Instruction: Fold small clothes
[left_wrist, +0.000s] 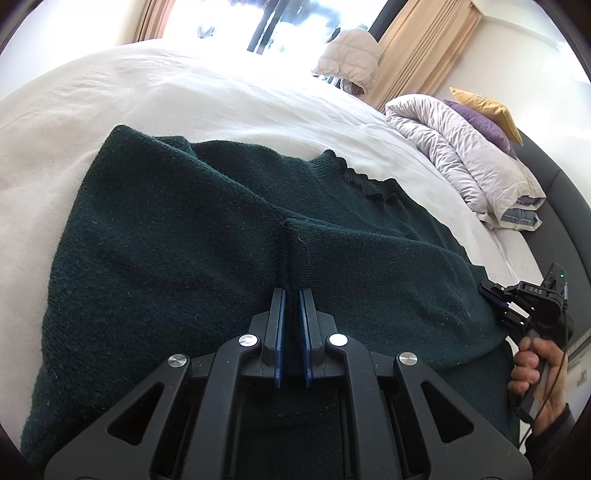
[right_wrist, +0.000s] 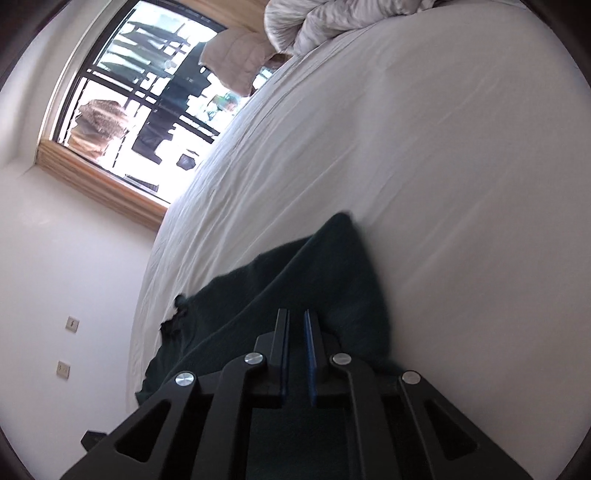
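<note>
The dark green sweater (left_wrist: 207, 236) lies spread on the white bed (left_wrist: 110, 96), its ribbed collar (left_wrist: 364, 181) towards the far right and both sides already turned in so their edges meet along a centre seam.

On the left, the left tongs (left_wrist: 291, 295) are pressed nearly together, pinching a ridge of knit where the two folded edges meet. Holding that pinch firmly looks sensible, since it anchors the near hem while the other side is gathered.

Further right, at the sweater's right edge, a hand (left_wrist: 535, 373) holds the right tongs (left_wrist: 491, 299), whose tips sit at the border of the fabric. From the right wrist view, the right tongs (right_wrist: 295, 317) are drawn close together with dark cloth under and around the blades; whether they truly hold a layer I cannot tell, as the picture is smeared by motion.

To do this step well, I judge both pinches should catch all layers at matching points of the hem, then rise together and carry the hem evenly towards the collar, keeping the knit taut between them so the folded sides do not slide apart. Beyond, rumpled bedding (left_wrist: 465, 162) sits well clear.
</note>
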